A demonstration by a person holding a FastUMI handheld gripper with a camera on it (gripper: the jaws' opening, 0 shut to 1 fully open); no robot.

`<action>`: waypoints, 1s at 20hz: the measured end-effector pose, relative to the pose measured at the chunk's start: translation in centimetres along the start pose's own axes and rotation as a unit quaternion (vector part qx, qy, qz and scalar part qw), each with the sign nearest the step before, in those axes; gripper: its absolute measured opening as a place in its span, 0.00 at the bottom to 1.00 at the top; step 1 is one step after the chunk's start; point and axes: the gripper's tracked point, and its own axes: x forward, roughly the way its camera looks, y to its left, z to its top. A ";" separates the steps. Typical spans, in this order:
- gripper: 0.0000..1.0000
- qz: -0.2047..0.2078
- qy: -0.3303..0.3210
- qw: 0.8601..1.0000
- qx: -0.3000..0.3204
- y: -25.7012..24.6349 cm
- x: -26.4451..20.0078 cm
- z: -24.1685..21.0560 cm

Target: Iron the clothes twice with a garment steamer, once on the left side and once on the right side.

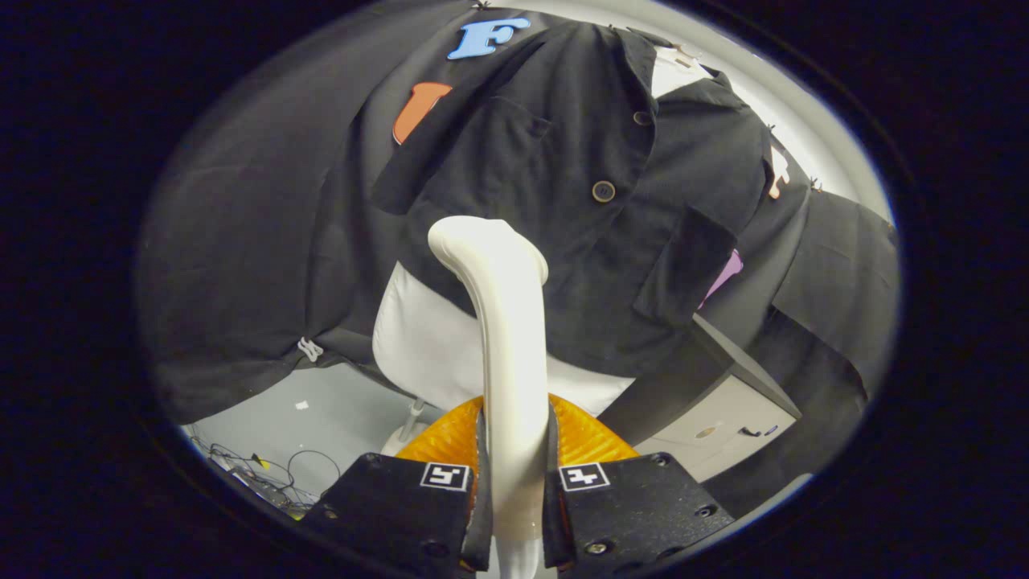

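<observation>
While the tool [514, 490] clamps the white steamer [502, 322] at frame centre, its head meets the black shirt [579, 161], seemingly mid-pass, needing a steady stroke.

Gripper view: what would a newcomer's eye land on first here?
First the white garment steamer, rising between the fingers of the gripper, which is shut on its handle, its head held up just before the clothing. Next the black shirt beyond it, worn by a white mannequin, with a dark button on its front. An orange ribbed part shows just ahead of the fingers, behind the handle.
</observation>
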 end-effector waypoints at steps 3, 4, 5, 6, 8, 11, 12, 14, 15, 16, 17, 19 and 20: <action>0.28 0.013 0.005 1.000 0.001 0.9 0.3 -1.6; 0.28 0.020 0.009 1.000 0.006 1.1 0.2 -2.1; 0.28 0.030 0.013 0.999 0.017 0.8 -0.2 -2.5; 0.27 0.037 0.018 0.999 0.026 0.6 -0.7 -3.0; 0.28 0.056 0.024 0.997 0.040 -0.3 -1.7 -3.9; 0.27 0.081 0.027 0.994 0.066 -3.3 -3.0 -5.5; 0.28 0.085 0.025 0.993 0.075 -4.8 -3.5 -5.9; 0.27 0.086 0.018 0.992 0.092 -8.4 -4.6 -6.6; 0.28 0.085 0.014 0.992 0.095 -10.3 -5.2 -7.1; 0.28 0.085 0.011 0.991 0.102 -12.1 -5.7 -7.5; 0.28 0.081 0.010 0.990 0.111 -14.0 -6.2 -8.0; 0.28 0.072 0.007 0.989 0.127 -18.0 -7.4 -8.6; 0.28 0.070 0.004 0.988 0.135 -19.7 -8.0 -9.0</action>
